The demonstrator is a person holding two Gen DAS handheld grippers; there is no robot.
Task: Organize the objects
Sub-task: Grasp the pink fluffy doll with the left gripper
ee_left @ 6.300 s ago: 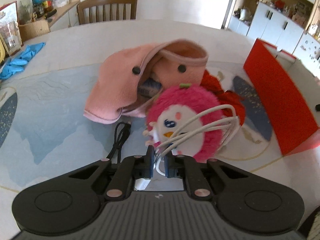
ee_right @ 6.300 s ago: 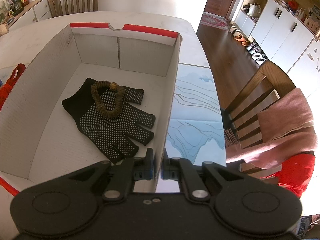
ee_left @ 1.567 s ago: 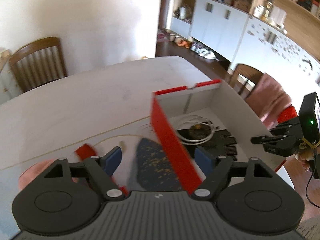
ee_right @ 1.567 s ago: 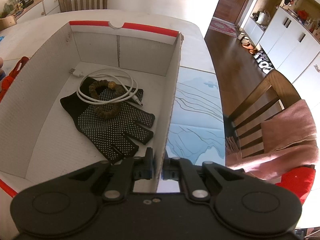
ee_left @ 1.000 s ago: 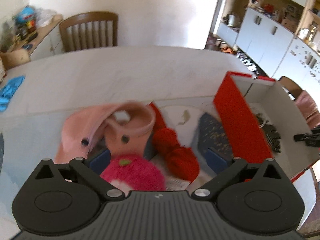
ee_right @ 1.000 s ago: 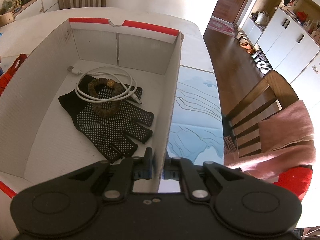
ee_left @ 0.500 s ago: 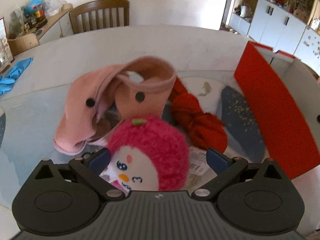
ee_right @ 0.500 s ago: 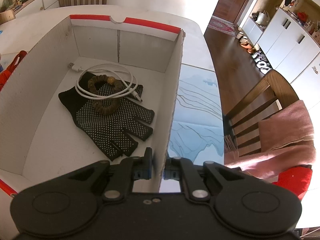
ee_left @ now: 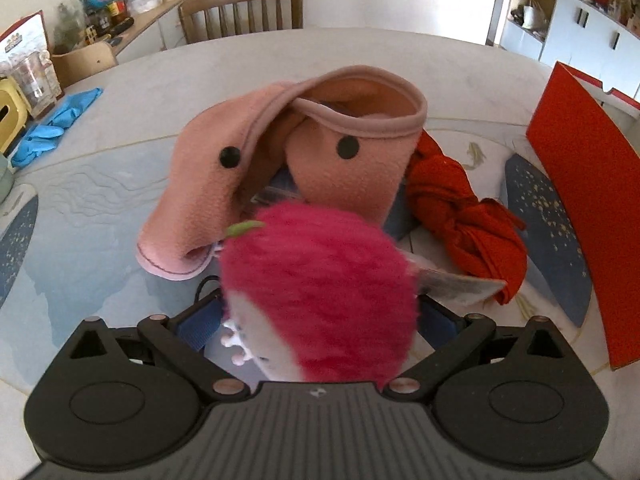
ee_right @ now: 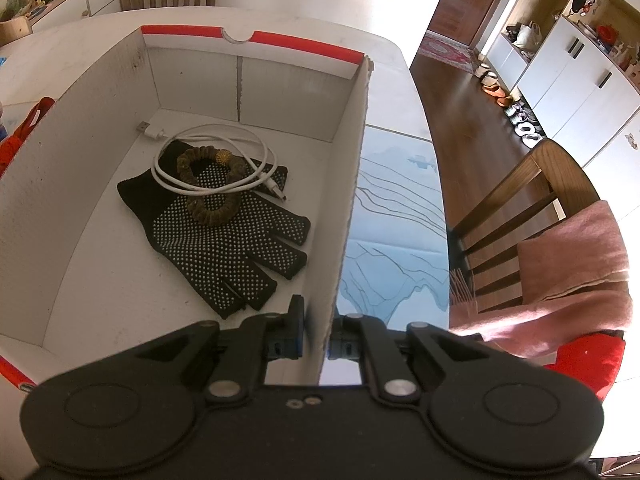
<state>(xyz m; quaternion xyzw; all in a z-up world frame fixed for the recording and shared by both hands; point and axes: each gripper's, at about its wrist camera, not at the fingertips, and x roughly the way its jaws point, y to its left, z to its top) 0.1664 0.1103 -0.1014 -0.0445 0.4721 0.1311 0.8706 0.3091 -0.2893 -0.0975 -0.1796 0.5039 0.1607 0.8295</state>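
Pink plush toy (ee_left: 320, 300) btwn wide-spread left claw (ee_left: 320, 328) fingers, right claw (ee_right: 314, 338) clamped on box (ee_right: 344, 216) wall.

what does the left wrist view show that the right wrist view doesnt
Left wrist only: a pink plush toy between the open left tongs, a pink fleece cloth with black snaps, blue gloves and the box's red outer wall.

Right wrist only: the box's inside, holding a black dotted glove, a white USB cable and a brown scrunchie; the right tongs shut on the box's side wall.

Both: the red-and-white box, the twisted red cloth and the table.
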